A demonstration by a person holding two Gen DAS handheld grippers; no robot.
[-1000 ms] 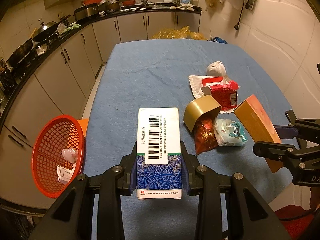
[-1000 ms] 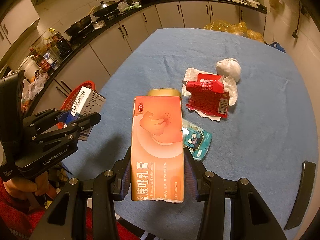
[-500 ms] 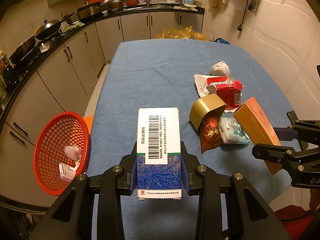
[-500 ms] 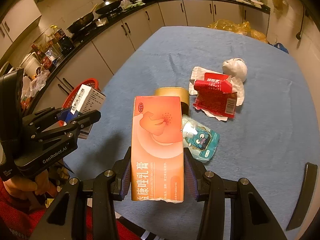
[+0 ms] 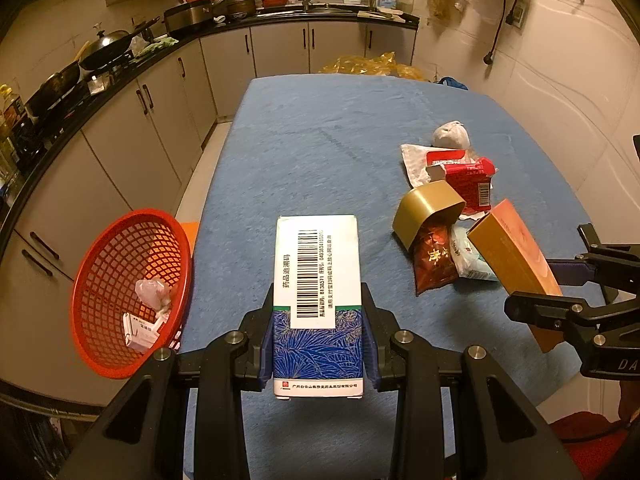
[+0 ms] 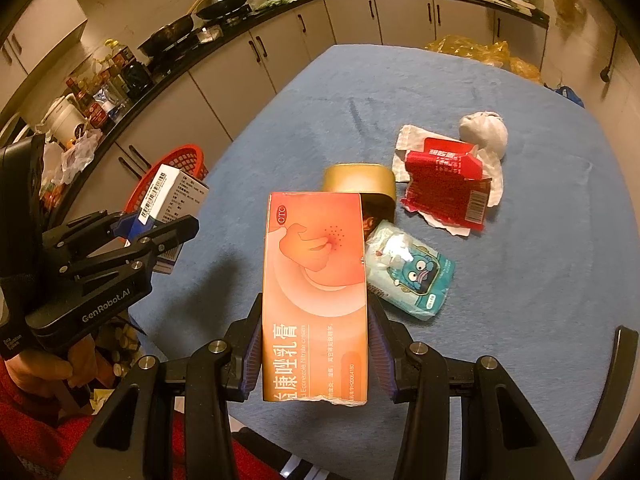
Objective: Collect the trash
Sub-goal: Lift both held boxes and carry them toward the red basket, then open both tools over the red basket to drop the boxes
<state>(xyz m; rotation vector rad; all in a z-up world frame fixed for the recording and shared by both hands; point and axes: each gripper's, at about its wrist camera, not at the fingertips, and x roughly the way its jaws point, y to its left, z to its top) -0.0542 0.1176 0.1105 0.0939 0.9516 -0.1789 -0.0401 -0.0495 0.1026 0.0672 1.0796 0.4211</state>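
My left gripper (image 5: pixel 318 344) is shut on a blue-and-white medicine box (image 5: pixel 316 280) with a barcode, held above the near left part of the blue table (image 5: pixel 320 140). It also shows in the right wrist view (image 6: pixel 172 196). My right gripper (image 6: pixel 314 348) is shut on an orange cream box (image 6: pixel 316 280), also visible in the left wrist view (image 5: pixel 516 264). A red mesh basket (image 5: pixel 120 280) with a few scraps inside stands off the table's left edge. On the table lie a gold container (image 5: pixel 428 212), a red wrapper (image 5: pixel 468 180), a teal packet (image 6: pixel 412 272) and a white crumpled ball (image 5: pixel 450 134).
Kitchen cabinets and a dark counter with pans (image 5: pixel 104 46) run along the left and back. Yellow bags (image 5: pixel 368 66) sit beyond the table's far end. A wall stands to the right. A dark red snack bag (image 5: pixel 434 260) lies by the gold container.
Both grippers have drawn back and up a little with their boxes still held. The basket and table trash look slightly farther away and have not moved.
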